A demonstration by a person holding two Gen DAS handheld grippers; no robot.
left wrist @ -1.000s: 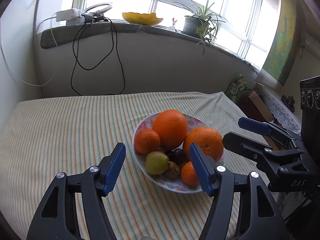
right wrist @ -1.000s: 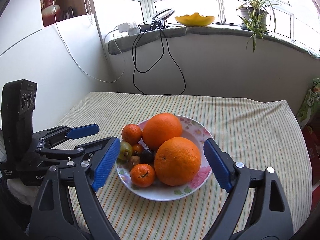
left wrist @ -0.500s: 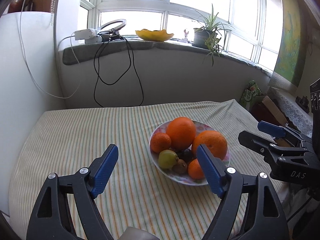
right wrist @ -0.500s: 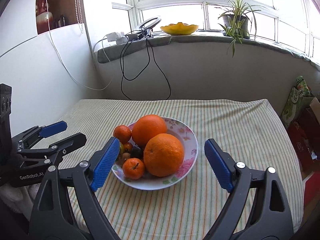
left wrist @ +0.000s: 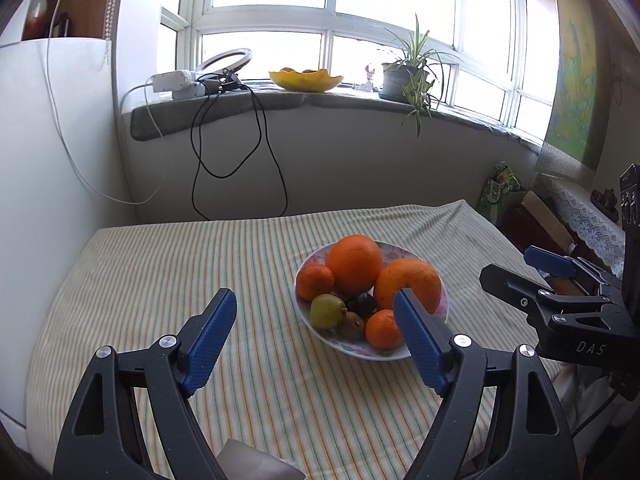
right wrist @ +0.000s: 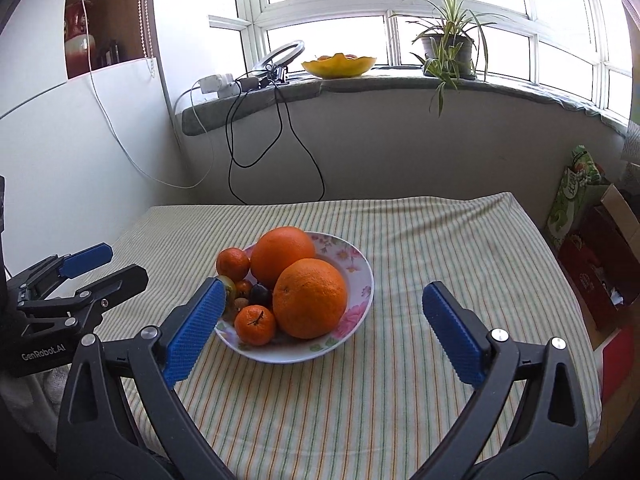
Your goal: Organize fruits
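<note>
Two hand-held grippers stood nearest the cameras. The left hand-held gripper (left wrist: 316, 336) had its jaws apart with nothing between them. The right hand-held gripper (right wrist: 320, 332) had its jaws opening, wide apart, also with nothing between them. Neither touched any fruit.

Beyond them, one plate (right wrist: 356, 268) with a flowered rim rested on the striped tabletop (right wrist: 440, 240), near its middle. The fruit sat piled on this plate: two large oranges (right wrist: 310, 298), touching each other, and two small mandarins (right wrist: 255, 325), one at the near edge and one at the far left. One green pear (left wrist: 327, 311) lay at the left side. Several small dark fruits filled the gap between; their exact number could not be told.

Farthest off, the windowsill (right wrist: 400, 84) carried one yellow bowl (right wrist: 338, 65), one potted plant (right wrist: 446, 50) and one ring light (right wrist: 280, 56).
</note>
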